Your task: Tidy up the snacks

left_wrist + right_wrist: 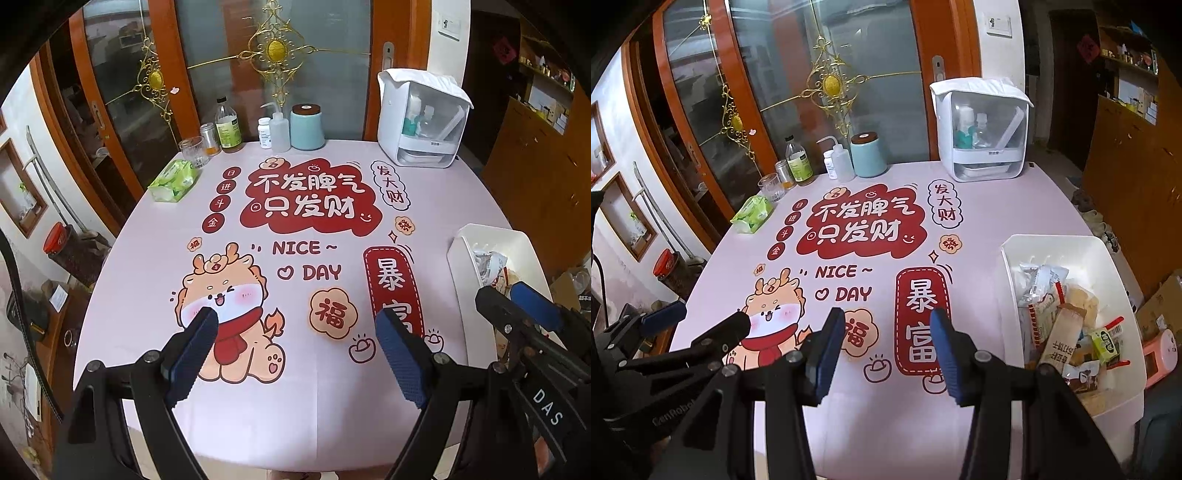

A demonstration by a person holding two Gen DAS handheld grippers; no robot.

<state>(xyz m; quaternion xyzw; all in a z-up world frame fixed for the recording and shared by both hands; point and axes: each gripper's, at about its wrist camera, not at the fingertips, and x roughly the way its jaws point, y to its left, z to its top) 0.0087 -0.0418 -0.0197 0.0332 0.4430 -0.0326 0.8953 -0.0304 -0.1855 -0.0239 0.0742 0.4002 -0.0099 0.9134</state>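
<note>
I have both grippers hanging over the near edge of the table, which is covered by a pink cloth printed with a cartoon dragon and red characters. My left gripper has its fingers spread wide and released, nothing between the blue pads. My right gripper has its fingers closer together but parted, with only the cloth showing in the gap, so it grasps nothing.

The snacks lie heaped in a white bin at the right side of the table, just right of my right gripper: wrapped packets, a tan stick pack, a small green pack.

At the far edge stand a glass, a bottle with a green label, a squeeze bottle, a pale blue canister and a white cabinet-like box. A green wipes pack lies far left.
</note>
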